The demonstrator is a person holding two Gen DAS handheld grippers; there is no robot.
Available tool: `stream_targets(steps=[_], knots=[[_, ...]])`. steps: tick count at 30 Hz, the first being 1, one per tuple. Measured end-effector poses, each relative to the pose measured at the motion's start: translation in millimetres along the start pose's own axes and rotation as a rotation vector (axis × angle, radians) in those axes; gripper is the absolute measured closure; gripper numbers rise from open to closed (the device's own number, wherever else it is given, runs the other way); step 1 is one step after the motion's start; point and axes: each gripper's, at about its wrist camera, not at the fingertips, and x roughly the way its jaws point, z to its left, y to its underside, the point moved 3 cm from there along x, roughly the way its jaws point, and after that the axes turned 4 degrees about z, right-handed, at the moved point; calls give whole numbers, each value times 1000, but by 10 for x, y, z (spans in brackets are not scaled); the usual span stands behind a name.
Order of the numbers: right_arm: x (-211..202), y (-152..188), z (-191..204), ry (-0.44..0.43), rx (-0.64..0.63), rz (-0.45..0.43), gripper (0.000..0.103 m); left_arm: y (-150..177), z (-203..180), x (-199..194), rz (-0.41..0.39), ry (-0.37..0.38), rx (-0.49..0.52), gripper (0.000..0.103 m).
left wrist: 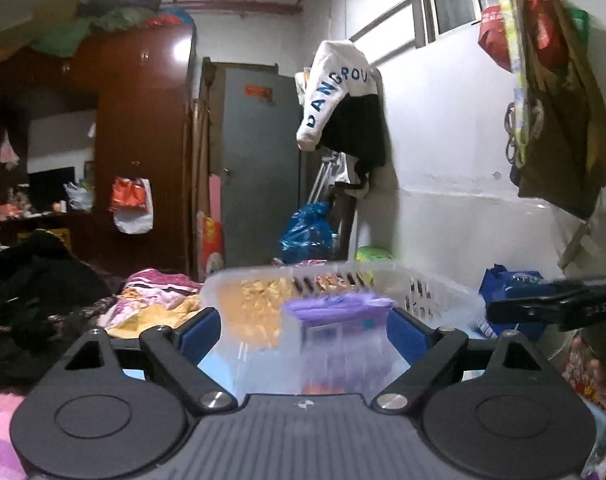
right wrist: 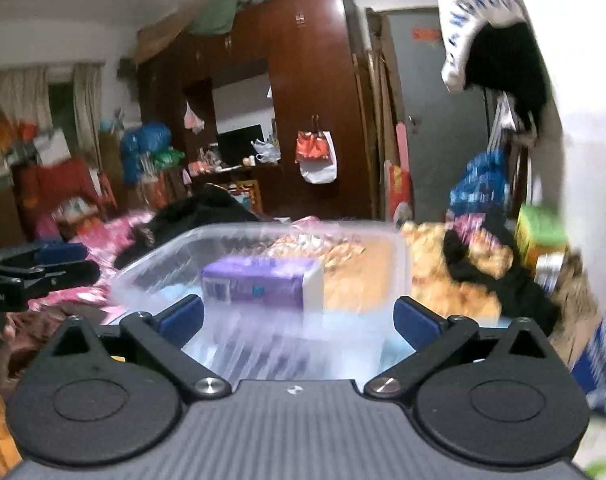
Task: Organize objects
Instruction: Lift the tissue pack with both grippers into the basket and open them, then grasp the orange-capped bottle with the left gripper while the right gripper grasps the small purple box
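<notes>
A translucent white plastic basket [left wrist: 431,280] stands on the bed right in front of both grippers; it also shows in the right wrist view [right wrist: 399,256]. Inside it lies a purple pack [left wrist: 335,308], also seen in the right wrist view [right wrist: 259,280]. My left gripper [left wrist: 303,328] is open, its blue pads wide apart at the basket's near side. My right gripper [right wrist: 299,320] is open too, its pads either side of the basket's near wall. Neither holds anything. Each gripper shows at the edge of the other's view, the right one [left wrist: 551,306] and the left one [right wrist: 35,272].
Crumpled yellow and pink bedding [left wrist: 151,300] and a black garment [left wrist: 31,280] lie on the bed to the left. A blue bag [left wrist: 507,288] sits to the right by the white wall. A brown wardrobe [right wrist: 311,92], a grey door [left wrist: 259,160] and hanging clothes [left wrist: 339,92] stand behind.
</notes>
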Motion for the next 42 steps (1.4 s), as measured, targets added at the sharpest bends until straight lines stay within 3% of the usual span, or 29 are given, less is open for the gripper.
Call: stream_targets(steps=[3, 7, 9, 12, 19, 21, 23, 30, 32, 37, 42], knots=[[-136, 425, 16, -13, 32, -19, 0, 326, 6, -169, -8, 12, -8, 11], [-101, 655, 43, 0, 56, -46, 0, 599, 70, -143, 37, 24, -4, 11], [-78, 697, 69, 12, 66, -21, 0, 653, 103, -114, 39, -9, -9, 11], [-42, 665, 143, -16, 51, -24, 0, 659, 150, -78, 40, 33, -59, 11], [134, 605, 345, -53, 18, -27, 0, 678, 30, 2, 30, 52, -46, 13], [288, 584, 366, -20, 6, 3, 5, 679, 5, 52, 35, 51, -48, 15], [394, 588, 359, -3, 12, 16, 17, 684, -5, 117, 48, 35, -54, 19], [473, 688, 350, 36, 1, 47, 37, 767, -37, 306, 117, 9, -54, 43], [456, 708, 353, 43, -2, 49, 48, 775, -46, 308, 119, 2, -53, 53], [378, 715, 313, 25, 21, 15, 51, 804, -66, 249, 84, -11, -44, 54], [220, 717, 315, 9, 22, -80, 52, 802, -52, 95, 7, 12, -41, 55]])
